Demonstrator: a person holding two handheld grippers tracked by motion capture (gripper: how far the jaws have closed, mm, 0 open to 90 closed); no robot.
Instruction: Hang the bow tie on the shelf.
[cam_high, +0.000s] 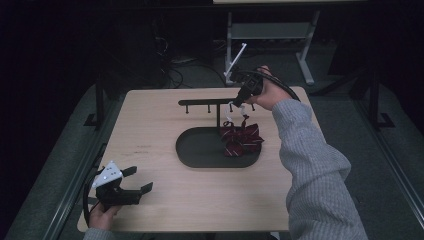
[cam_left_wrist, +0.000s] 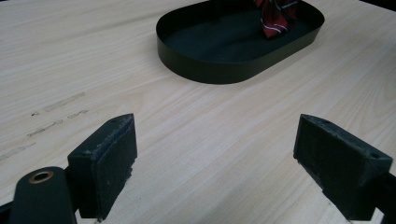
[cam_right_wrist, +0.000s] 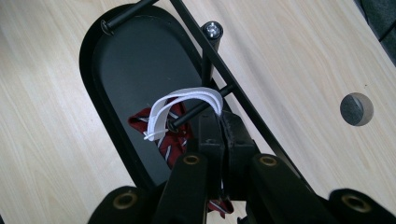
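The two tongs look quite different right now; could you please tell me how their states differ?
The left tongs stand wide open, holding nothing; the right tongs are shut on the white strap of the red striped bow. The left tongs sit low near the table's front corner; the right tongs are raised by the rack. Both have black jaws.

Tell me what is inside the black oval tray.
The black oval tray holds the stand's upright post and a red striped bow, whose white elastic loop the right gripper pinches at a peg. The tray floor beneath the bow is covered.
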